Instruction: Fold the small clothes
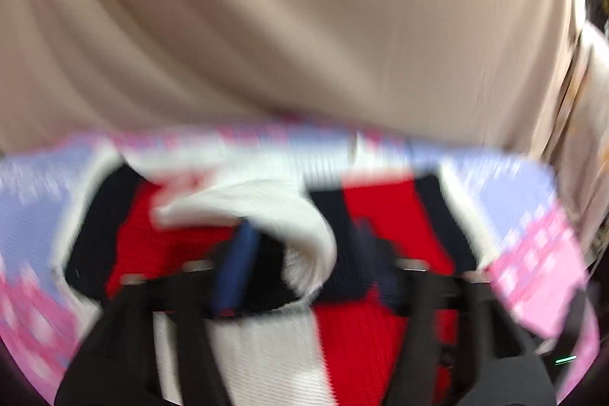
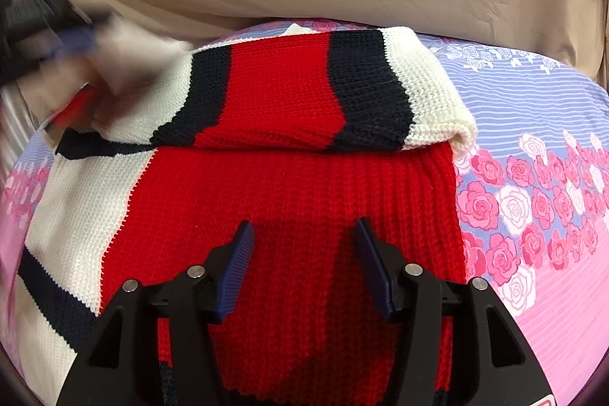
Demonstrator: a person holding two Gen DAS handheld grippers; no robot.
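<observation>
Right gripper (image 2: 304,265) hovers wide over the striped knit sweater (image 2: 304,185); left gripper (image 1: 300,269), blurred, jaws apart around a white fold that could slip loose.

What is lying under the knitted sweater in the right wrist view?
A floral bedsheet with pink roses and lilac stripes shows around the red, white and navy sweater. Whatever lies directly beneath the sweater is covered. Its striped part is folded on top of the red body.
</observation>
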